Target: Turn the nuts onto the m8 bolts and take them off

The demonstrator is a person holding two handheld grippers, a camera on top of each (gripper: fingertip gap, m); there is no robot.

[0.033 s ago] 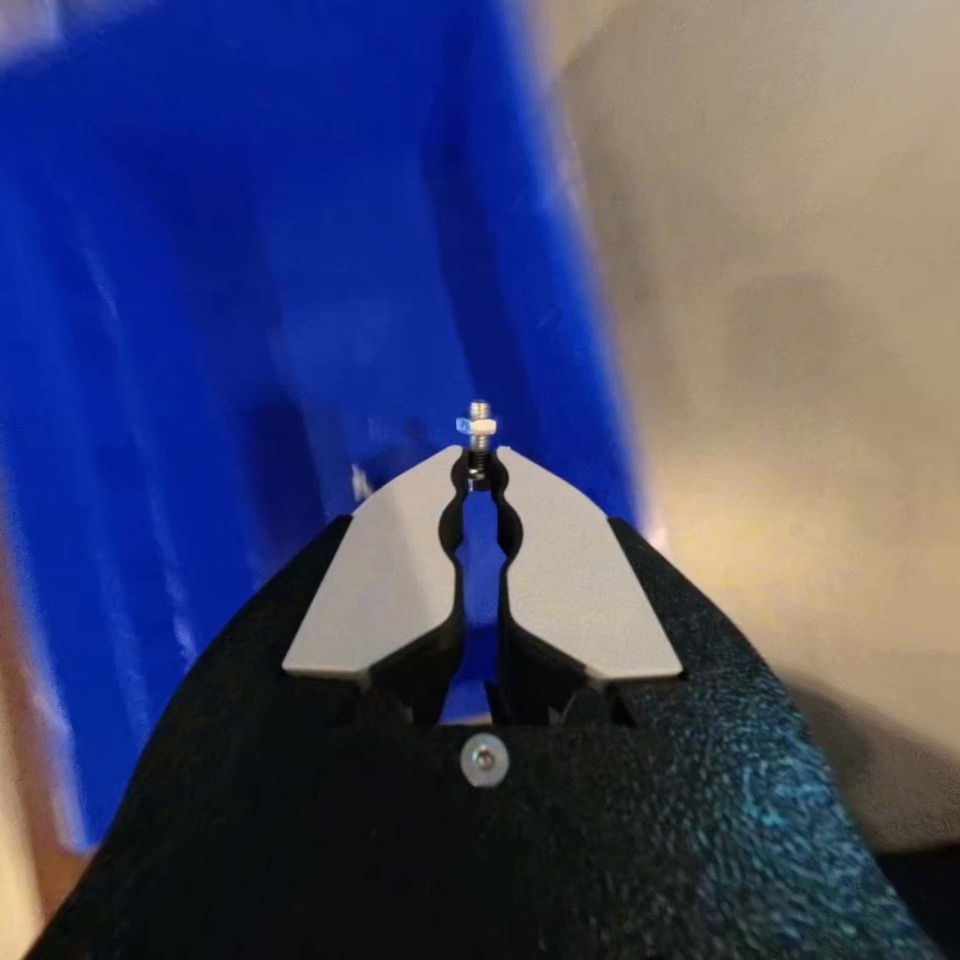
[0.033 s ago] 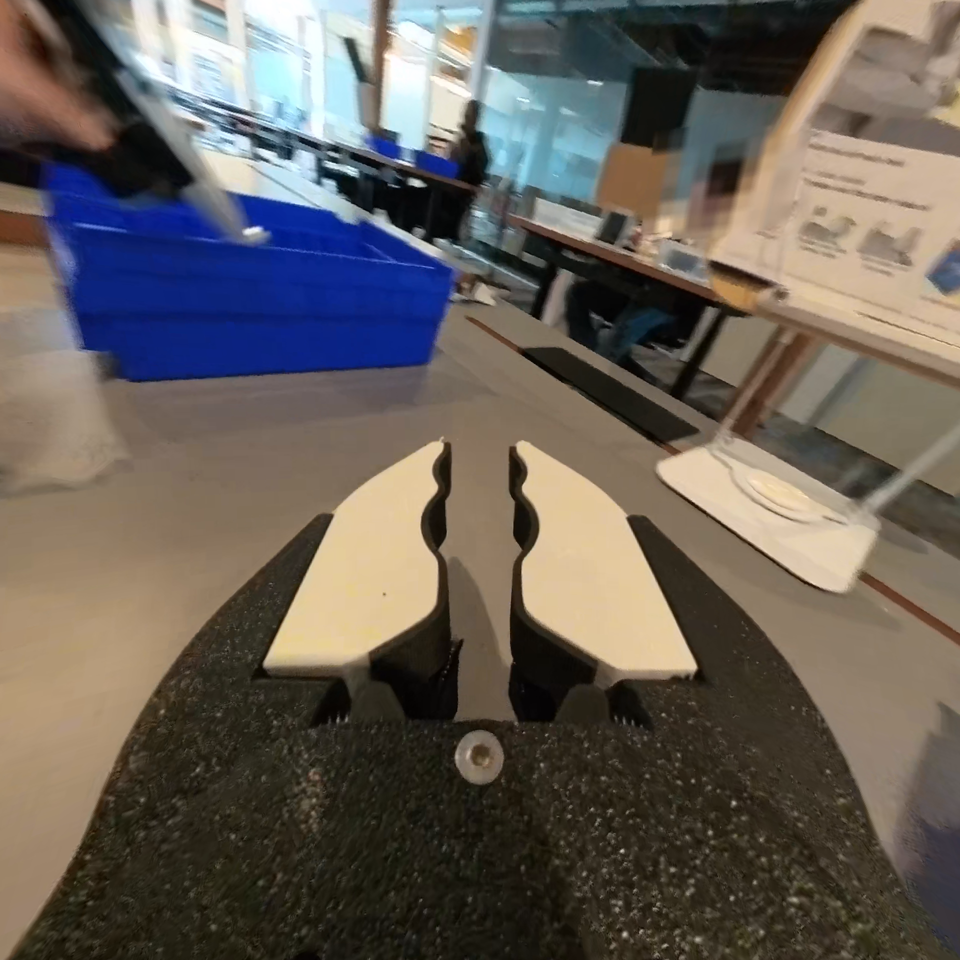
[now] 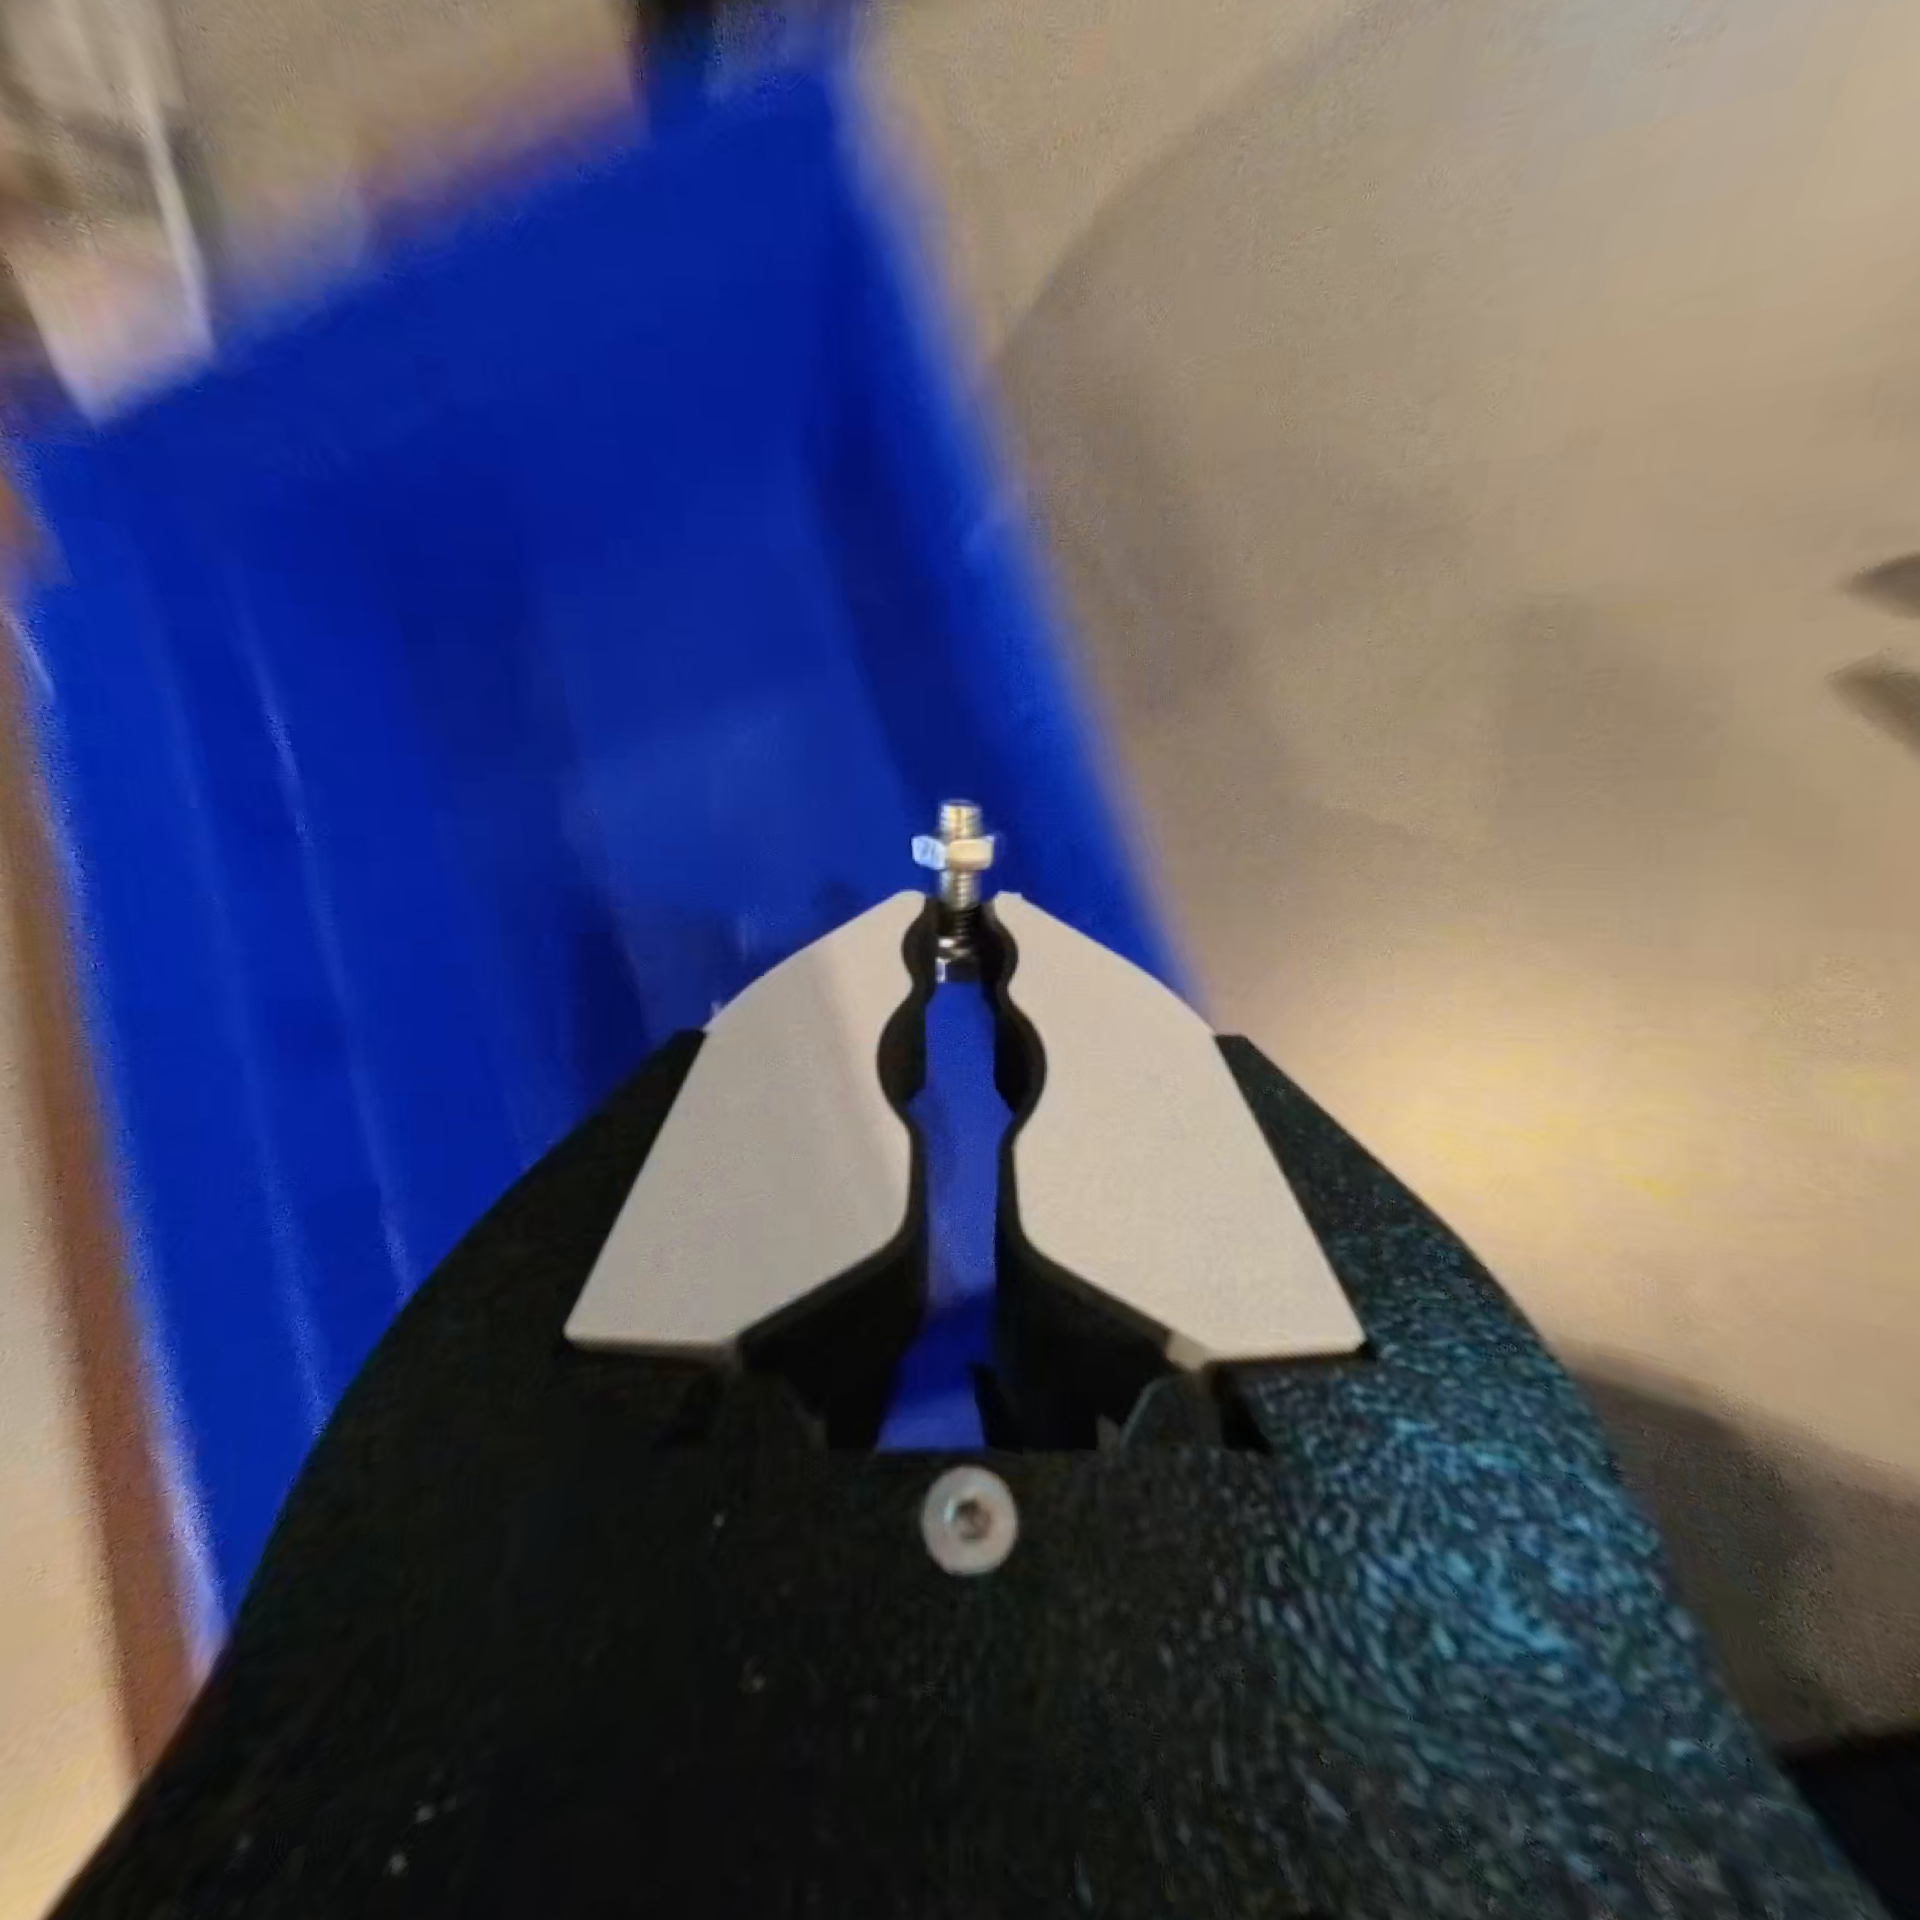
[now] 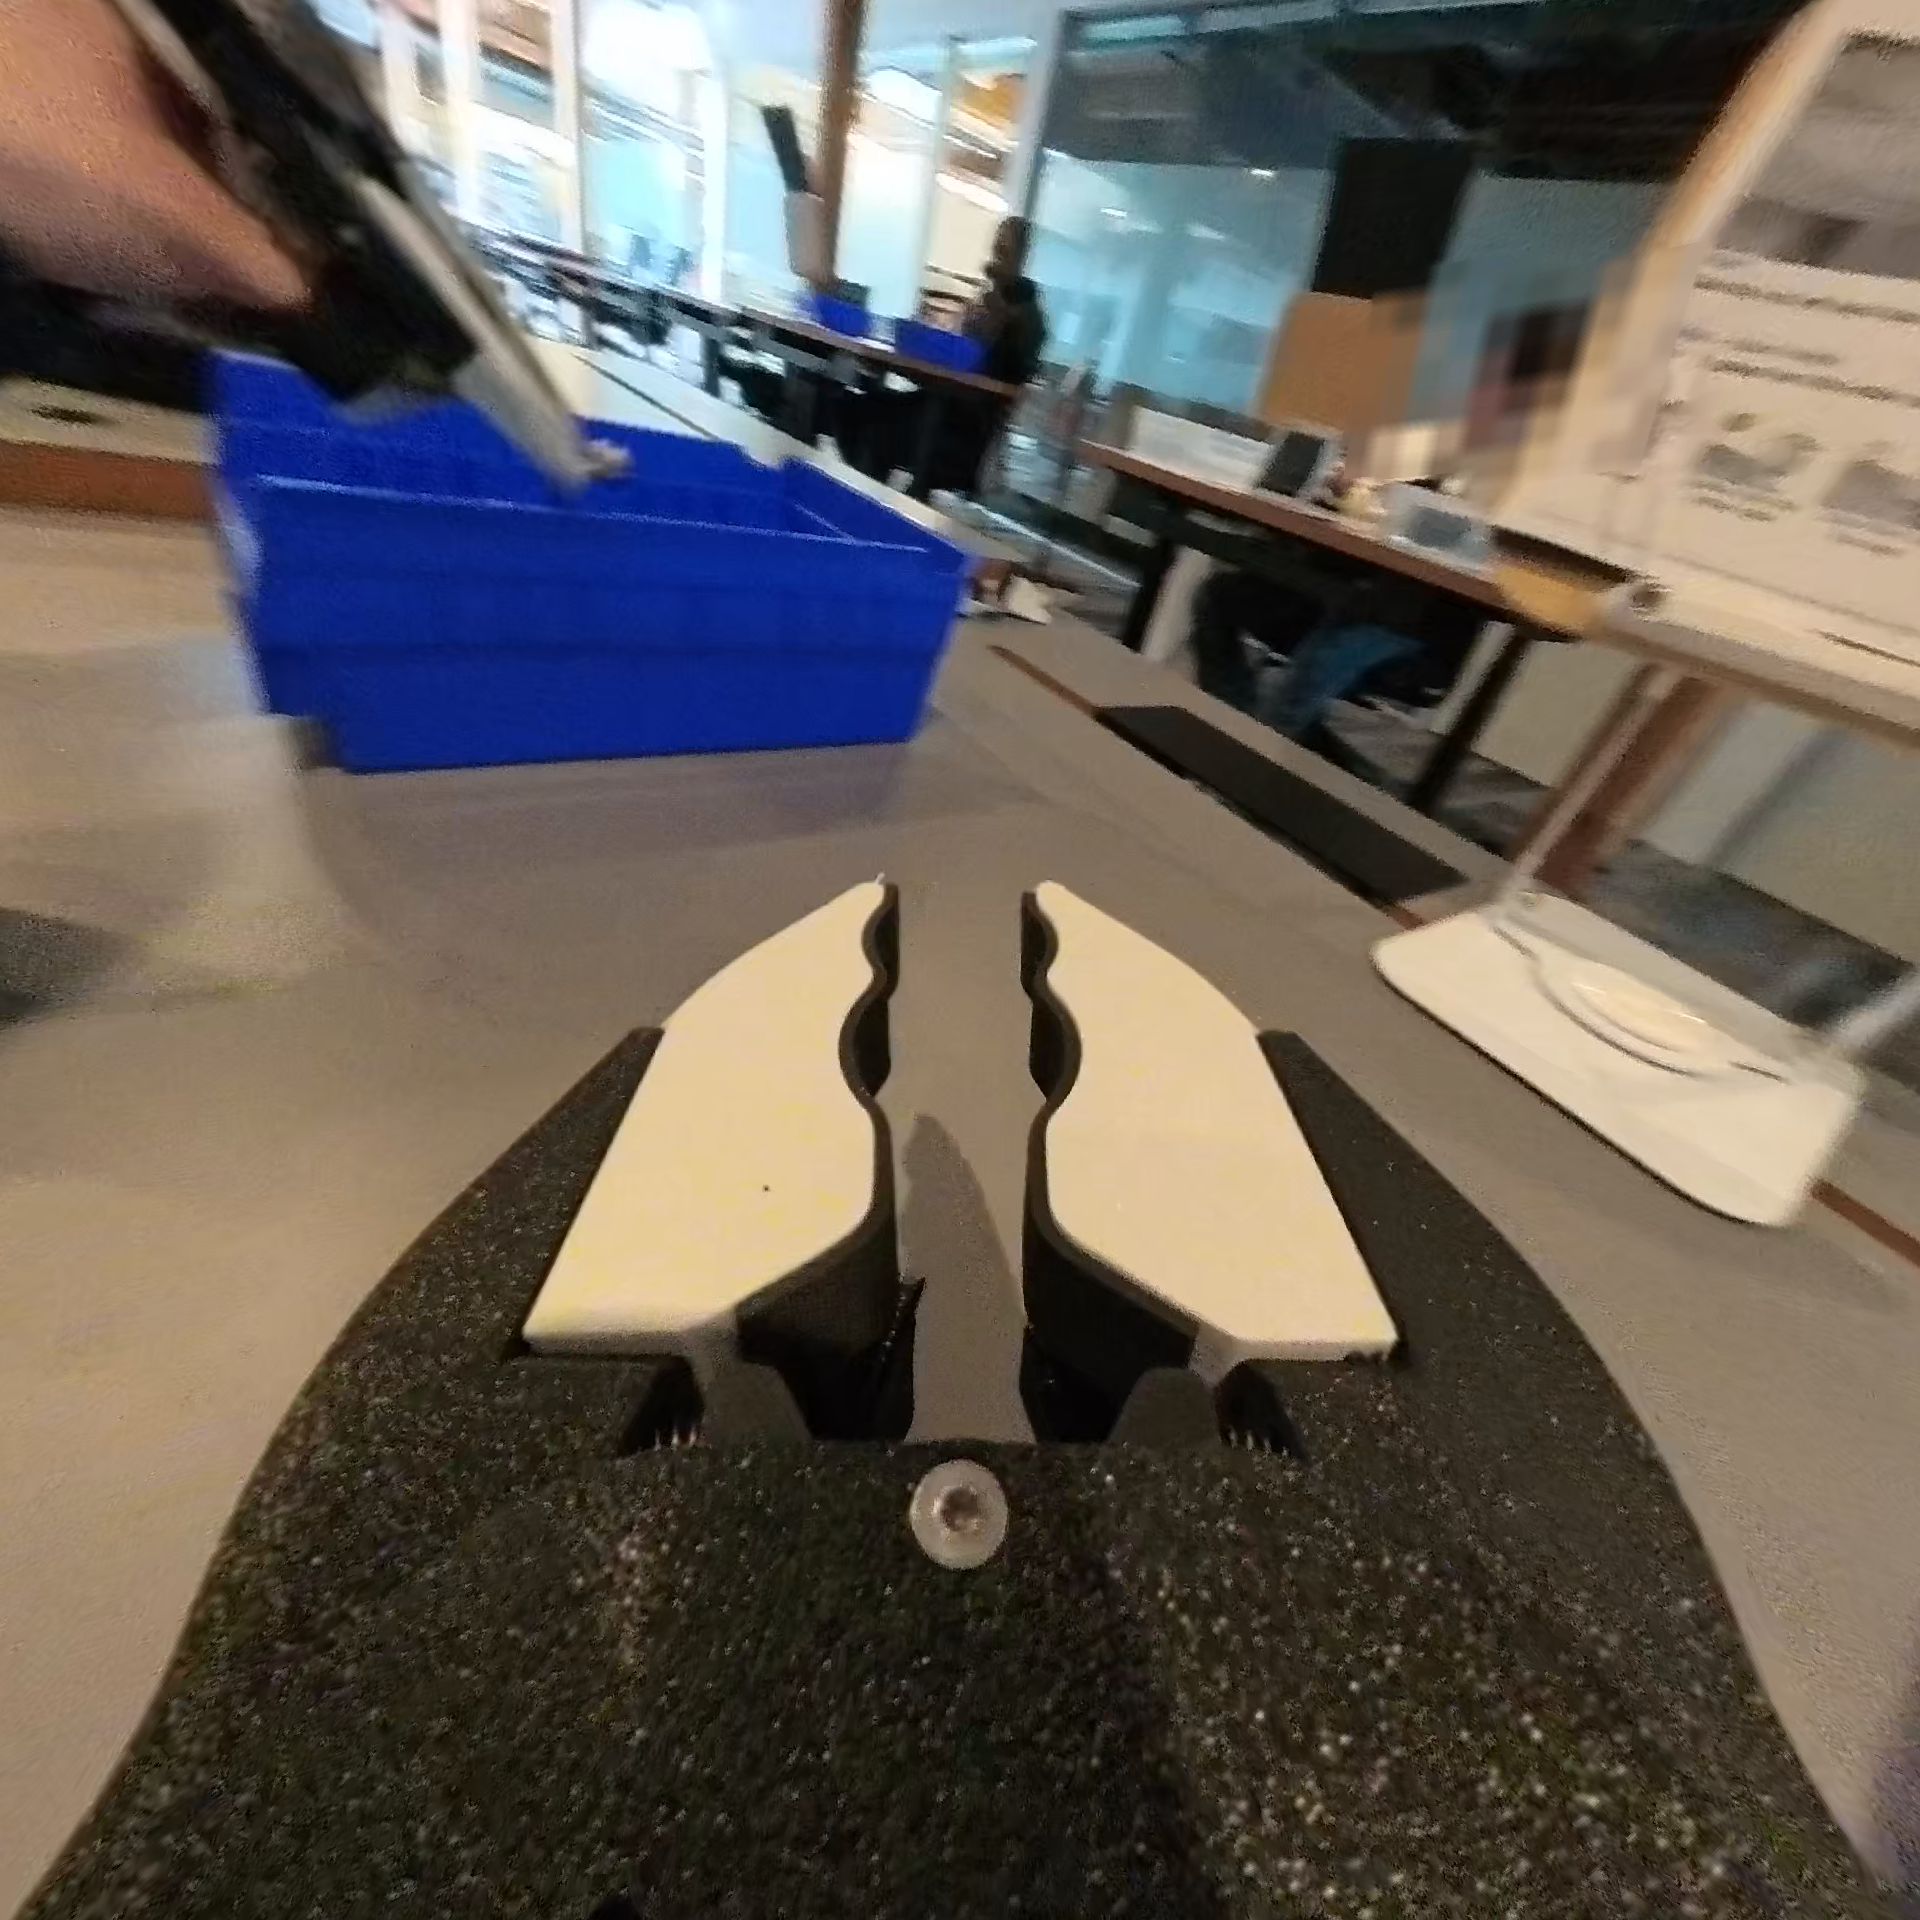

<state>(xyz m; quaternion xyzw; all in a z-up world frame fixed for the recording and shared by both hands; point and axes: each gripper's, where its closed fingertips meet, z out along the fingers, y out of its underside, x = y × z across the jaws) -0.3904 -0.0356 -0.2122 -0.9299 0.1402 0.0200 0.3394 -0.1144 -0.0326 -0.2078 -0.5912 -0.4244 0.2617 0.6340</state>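
right tool (image 4: 958,902) open, bare | grey table (image 4: 520,935) | blue bin (image 4: 603,644) far-left

Open-plan lab or workshop hall. Long grey work table (image 4: 623,935) up front, blue plastic parts bin (image 4: 582,623) on it. Behind, rows of long benches (image 4: 1299,520) carrying more blue bins (image 4: 935,343) and small equipment. Glass partition walls (image 4: 1143,239) at back, dark ceiling overhead. Printed instruction sheet on stand (image 4: 1787,416) at right. Person (image 4: 1013,301) standing far off among benches.
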